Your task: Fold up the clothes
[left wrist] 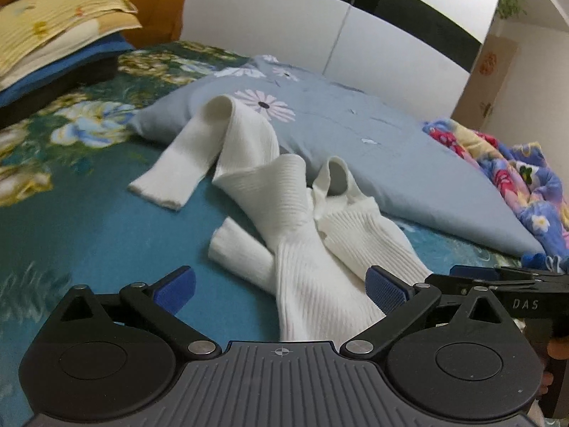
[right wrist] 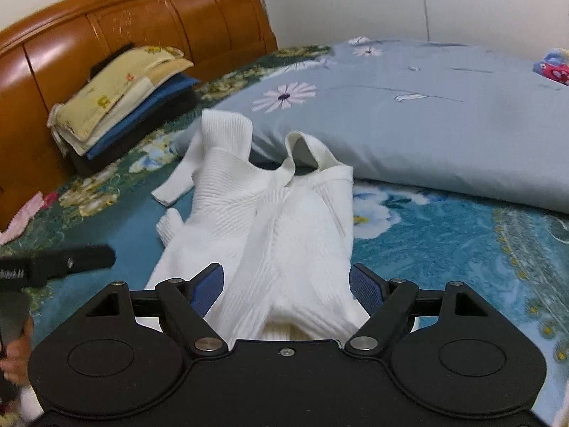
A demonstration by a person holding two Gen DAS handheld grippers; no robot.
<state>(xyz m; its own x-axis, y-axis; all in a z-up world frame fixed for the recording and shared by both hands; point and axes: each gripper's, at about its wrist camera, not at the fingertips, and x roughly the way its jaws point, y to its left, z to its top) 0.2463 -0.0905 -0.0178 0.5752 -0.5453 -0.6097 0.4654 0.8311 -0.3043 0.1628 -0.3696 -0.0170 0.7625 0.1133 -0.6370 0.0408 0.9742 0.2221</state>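
Left gripper (left wrist: 281, 293): jaws spread wide, gripping nothing; the hem end of the white ribbed sweater (left wrist: 313, 249) lies between them, nearer the right blue pad (left wrist: 386, 290).
Right gripper (right wrist: 286, 290): jaws wide apart, with the sweater's near end bunched in the gap; the cloth appears to brush both pads, though no grip is evident.
Sweater: crumpled on the teal floral bedspread (left wrist: 89, 220), running straight ahead from both grippers, one sleeve (left wrist: 177, 170) thrown forward and left, the collar (right wrist: 306, 149) at the far end.
Grey-blue daisy pillow (left wrist: 355, 135): just beyond the sweater, touching its far end.
Folded stack (right wrist: 121, 103): far ahead and left of the right gripper, against the wooden headboard (right wrist: 124, 25).
Bright floral blanket (left wrist: 515, 174): ahead and right of the left gripper.
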